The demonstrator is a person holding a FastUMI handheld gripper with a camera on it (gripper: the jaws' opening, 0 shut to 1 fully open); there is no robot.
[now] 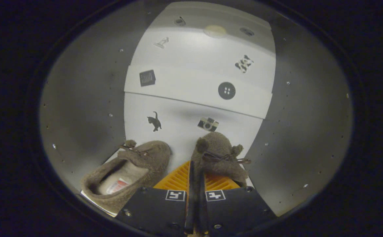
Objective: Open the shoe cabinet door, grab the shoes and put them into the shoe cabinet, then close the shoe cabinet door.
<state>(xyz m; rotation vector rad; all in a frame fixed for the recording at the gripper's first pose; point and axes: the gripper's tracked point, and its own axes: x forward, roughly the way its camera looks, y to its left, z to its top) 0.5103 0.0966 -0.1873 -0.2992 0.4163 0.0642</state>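
While the gripper (196, 171) pinches the right shoe (219, 154) inside the cabinet (83, 98), the left shoe (129, 172) lies beside it.

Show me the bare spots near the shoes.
Bare white panel runs between the left shoe and right shoe, up past the cat sticker. Crowded at the jaws, shut on the right shoe.

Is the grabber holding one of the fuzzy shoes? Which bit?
Yes. The gripper is pinching the brown fuzzy slipper with the bow, by a thin edge near its opening. The other slipper lies free.
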